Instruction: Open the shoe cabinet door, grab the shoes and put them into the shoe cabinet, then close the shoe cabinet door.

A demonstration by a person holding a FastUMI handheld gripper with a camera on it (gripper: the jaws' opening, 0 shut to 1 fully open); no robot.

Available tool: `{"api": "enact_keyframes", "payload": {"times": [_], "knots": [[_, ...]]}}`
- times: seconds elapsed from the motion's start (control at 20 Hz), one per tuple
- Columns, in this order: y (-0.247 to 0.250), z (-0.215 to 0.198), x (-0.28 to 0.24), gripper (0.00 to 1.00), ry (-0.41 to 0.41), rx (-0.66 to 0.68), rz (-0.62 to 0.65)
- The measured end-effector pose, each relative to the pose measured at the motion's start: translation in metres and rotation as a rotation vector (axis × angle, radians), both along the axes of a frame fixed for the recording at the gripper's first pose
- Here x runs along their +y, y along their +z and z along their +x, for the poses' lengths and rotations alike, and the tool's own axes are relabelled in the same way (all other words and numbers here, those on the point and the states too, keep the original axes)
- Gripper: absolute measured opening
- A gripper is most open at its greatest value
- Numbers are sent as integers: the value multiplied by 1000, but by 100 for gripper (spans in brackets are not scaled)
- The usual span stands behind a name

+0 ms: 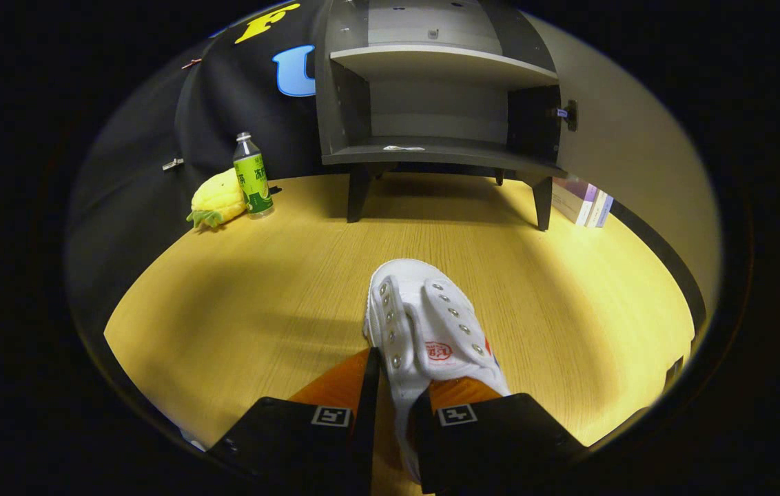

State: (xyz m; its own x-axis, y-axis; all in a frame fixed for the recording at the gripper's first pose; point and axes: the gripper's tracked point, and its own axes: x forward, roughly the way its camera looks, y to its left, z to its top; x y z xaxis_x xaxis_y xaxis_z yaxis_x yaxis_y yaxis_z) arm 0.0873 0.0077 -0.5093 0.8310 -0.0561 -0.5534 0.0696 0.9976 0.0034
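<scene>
Shoe, white canvas with metal eyelets (pixel 424 331): held level above the wooden surface (pixel 259 303), its side wall clenched between the black jaws of the gripper (pixel 397 403), toe forward. Left: yellow plush pineapple (pixel 216 200), green-labelled bottle (pixel 252 176). Ahead: grey shoe cabinet (pixel 438 103), door (pixel 631 158) open rightward.

Shoe (pixel 431 331) between the jaws; open cabinet (pixel 438 103) beyond, bottle (pixel 252 176) to its left.

White shoe (pixel 431 331), cabinet (pixel 442 103) open

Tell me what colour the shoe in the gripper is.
White shoe, clamped in the gripper; gripper view.
</scene>
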Motion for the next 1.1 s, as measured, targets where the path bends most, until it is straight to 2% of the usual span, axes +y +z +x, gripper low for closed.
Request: {"api": "enact_keyframes", "payload": {"times": [0.4, 0.5, 0.55, 0.9, 1.1], "knots": [[-3, 9, -6, 28, 5, -39, 0], [-8, 7, -3, 28, 37, -23, 13], [-4, 5, -4, 5, 39, -29, -3], [4, 9, 0, 5, 84, 24, 5], [57, 13, 1, 5, 92, 13, 40]]}}
